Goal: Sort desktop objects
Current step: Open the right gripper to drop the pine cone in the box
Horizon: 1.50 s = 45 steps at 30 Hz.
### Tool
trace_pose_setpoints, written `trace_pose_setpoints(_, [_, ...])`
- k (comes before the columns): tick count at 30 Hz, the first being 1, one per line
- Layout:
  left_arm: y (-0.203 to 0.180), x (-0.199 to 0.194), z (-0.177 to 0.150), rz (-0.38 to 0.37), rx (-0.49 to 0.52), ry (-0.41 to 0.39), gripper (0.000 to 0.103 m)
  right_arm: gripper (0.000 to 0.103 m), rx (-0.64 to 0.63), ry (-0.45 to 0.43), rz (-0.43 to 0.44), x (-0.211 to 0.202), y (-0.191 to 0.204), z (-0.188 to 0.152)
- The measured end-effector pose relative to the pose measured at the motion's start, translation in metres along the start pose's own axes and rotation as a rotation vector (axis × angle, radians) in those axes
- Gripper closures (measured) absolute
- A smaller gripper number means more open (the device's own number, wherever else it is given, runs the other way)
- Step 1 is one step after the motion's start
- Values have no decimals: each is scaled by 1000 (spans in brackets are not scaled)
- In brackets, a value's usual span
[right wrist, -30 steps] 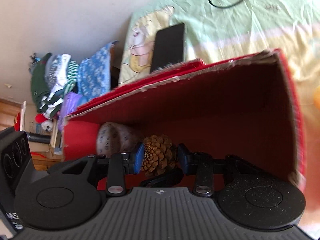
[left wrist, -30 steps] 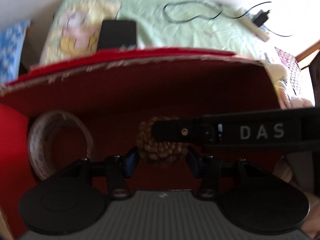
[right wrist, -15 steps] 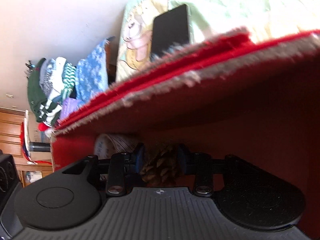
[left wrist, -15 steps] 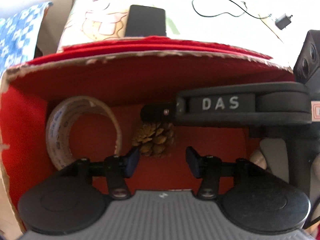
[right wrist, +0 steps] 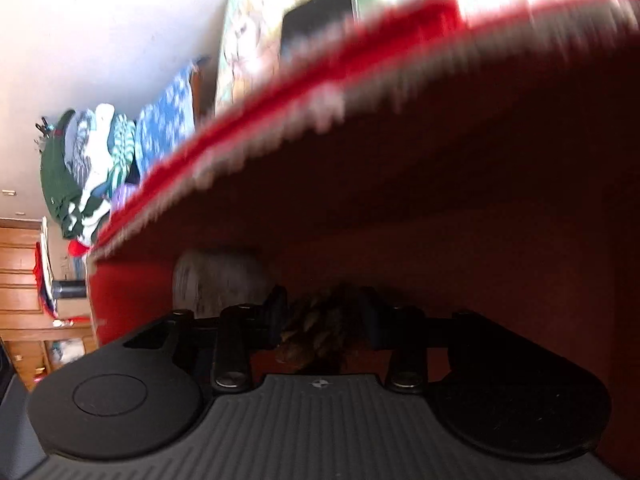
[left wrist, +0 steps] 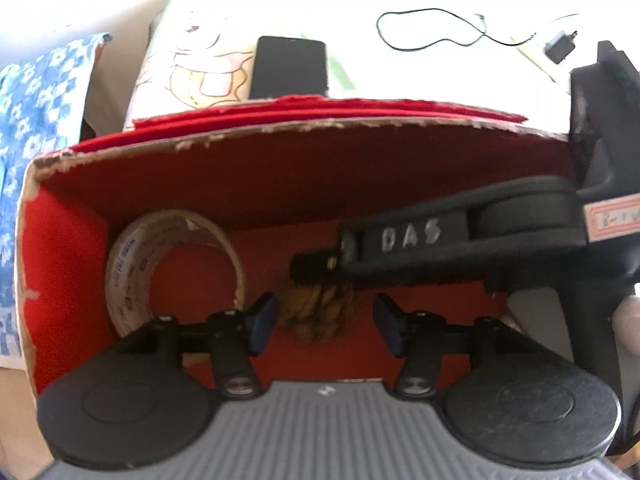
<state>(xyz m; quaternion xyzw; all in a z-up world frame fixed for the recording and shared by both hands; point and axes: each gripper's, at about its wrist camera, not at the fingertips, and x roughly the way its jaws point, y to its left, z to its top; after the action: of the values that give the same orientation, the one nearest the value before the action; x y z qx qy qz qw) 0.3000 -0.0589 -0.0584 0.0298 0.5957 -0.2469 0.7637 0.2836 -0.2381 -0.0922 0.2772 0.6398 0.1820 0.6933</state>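
Observation:
A brown pine cone (left wrist: 316, 312) is inside the red box (left wrist: 280, 176), down at its floor. My right gripper (right wrist: 324, 316) is shut on the pine cone (right wrist: 320, 324) deep in the box; it reaches in from the right in the left wrist view (left wrist: 320, 268). My left gripper (left wrist: 326, 322) is open and empty, hovering over the box with the cone between its fingertips but apart from them. A roll of tape (left wrist: 172, 272) stands on edge at the box's left end, also seen in the right wrist view (right wrist: 216, 280).
A black phone (left wrist: 290, 68) lies on a cartoon-print cloth (left wrist: 192, 64) behind the box. A black cable (left wrist: 432, 28) and charger (left wrist: 560, 46) lie at the back right. Blue patterned fabric (left wrist: 36, 92) is at the left. Clothes (right wrist: 84, 168) hang by a wall.
My right gripper has carried the pine cone down into the red box, beside the tape roll. My left gripper has drawn back and up, giving a wider look into the box.

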Motion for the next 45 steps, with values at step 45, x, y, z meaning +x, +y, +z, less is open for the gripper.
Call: trace_pose_setpoints(45, [9, -21, -49, 80, 12, 54, 37, 61, -233, -233, -184, -32, 9, -60])
